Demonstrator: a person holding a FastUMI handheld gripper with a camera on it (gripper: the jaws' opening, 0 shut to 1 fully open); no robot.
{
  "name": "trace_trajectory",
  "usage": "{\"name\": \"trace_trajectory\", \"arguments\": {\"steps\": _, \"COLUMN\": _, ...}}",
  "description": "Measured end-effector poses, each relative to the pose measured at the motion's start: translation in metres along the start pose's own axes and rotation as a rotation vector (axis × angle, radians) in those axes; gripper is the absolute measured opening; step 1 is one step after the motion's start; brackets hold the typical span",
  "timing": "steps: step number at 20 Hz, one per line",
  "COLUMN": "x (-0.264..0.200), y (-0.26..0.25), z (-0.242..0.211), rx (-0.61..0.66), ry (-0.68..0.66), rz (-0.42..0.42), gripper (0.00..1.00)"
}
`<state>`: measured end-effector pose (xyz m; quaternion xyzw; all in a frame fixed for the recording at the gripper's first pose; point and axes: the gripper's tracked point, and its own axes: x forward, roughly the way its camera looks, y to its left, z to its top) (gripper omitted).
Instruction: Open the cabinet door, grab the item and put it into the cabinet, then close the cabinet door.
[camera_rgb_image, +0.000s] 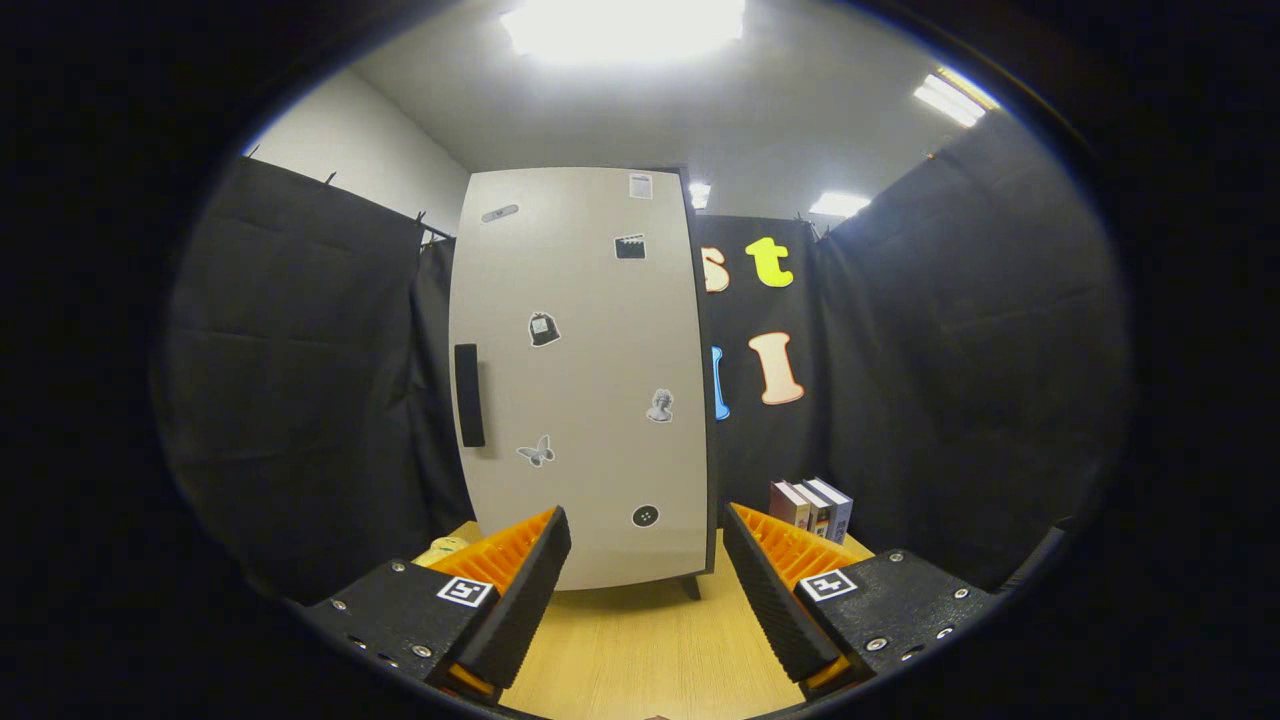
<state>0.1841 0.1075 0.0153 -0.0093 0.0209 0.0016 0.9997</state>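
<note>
A tall white cabinet (580, 380) stands on the wooden table (650, 650) straight ahead of me, its door shut and dotted with small stickers. A dark vertical handle (469, 394) sits on the door's left side. My gripper (647, 530) is open, fingers spread wide with nothing between them, a short way in front of the door's lower part. A small yellowish item (442, 549) lies on the table left of the cabinet, partly hidden behind my left finger (520, 580).
Three books (812, 508) stand upright on the table to the right of the cabinet, beyond my right finger. Black cloth walls close in the booth on the left, right and behind the cabinet.
</note>
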Motion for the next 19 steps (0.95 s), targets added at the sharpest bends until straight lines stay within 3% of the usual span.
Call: {"name": "trace_trajectory", "arguments": {"steps": 19, "x": -0.008, "y": 0.004, "z": -0.014, "rx": -0.003, "ry": -0.011, "rz": 0.011, "gripper": 0.95}}
